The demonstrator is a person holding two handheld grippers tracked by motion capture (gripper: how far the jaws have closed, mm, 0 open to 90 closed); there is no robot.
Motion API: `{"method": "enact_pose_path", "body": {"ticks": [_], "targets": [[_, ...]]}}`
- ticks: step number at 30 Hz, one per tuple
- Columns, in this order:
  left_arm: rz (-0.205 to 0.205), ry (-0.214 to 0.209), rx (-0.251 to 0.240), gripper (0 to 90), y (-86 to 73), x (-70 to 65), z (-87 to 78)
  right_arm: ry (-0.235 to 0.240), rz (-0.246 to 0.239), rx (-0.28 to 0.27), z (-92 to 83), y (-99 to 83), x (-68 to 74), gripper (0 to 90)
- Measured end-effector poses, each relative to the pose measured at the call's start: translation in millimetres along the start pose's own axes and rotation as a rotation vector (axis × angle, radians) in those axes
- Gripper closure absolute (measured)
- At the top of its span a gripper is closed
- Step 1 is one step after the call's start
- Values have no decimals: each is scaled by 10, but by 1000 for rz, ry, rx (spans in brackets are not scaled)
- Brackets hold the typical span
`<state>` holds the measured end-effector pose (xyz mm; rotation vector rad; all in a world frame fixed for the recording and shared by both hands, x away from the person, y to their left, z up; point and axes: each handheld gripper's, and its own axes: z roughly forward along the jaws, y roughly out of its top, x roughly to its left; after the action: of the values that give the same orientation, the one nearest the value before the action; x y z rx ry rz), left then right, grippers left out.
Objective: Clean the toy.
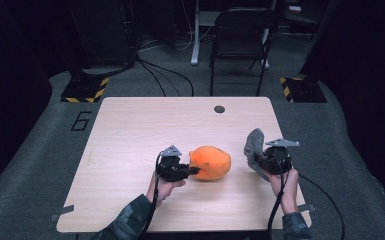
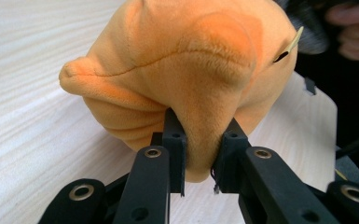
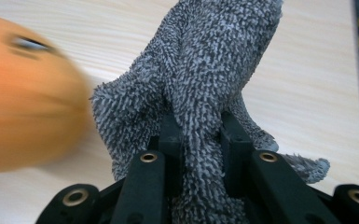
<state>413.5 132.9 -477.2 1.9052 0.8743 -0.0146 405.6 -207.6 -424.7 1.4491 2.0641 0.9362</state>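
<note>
**Orange plush and grey cloth, each clamped in one gripper**

Orange plush toy [image 1: 211,162] rests on the wooden table [image 1: 130,135], near the middle of the front half. The left gripper [image 1: 194,171] lies level beside the toy's left flank, with both jaws pinched on a fold of its fabric; in the left gripper view [image 2: 200,154] the plush bulges between the pads. The grey cloth [image 1: 254,145], a nubby microfibre piece, stands raised off the tabletop to the right of the toy, apart from it. The right gripper [image 1: 259,161] is clamped on the cloth's lower part; in the right gripper view [image 3: 200,144] the fabric [image 3: 214,60] rises upright from between the jaws.
</note>
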Motion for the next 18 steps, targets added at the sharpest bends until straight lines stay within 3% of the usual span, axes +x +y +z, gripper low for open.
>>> {"method": "enact_pose_path", "body": {"ticks": [5, 9, 13, 18], "targets": [[-18, -3, 16, 772, -23, 9, 63, 97, -93, -48, -103, 221, 519, 744], [-15, -5, 20, 766, -29, -5, 78, 160, -170, -52, -108, 345, 926, 744], [-20, -8, 10, 759, -37, -15, 94, 205, -216, -54, -40, 375, 1224, 744], [-14, -14, 22, 760, -54, -22, 116, 166, -265, -23, 98, 315, 1368, 744]]}}
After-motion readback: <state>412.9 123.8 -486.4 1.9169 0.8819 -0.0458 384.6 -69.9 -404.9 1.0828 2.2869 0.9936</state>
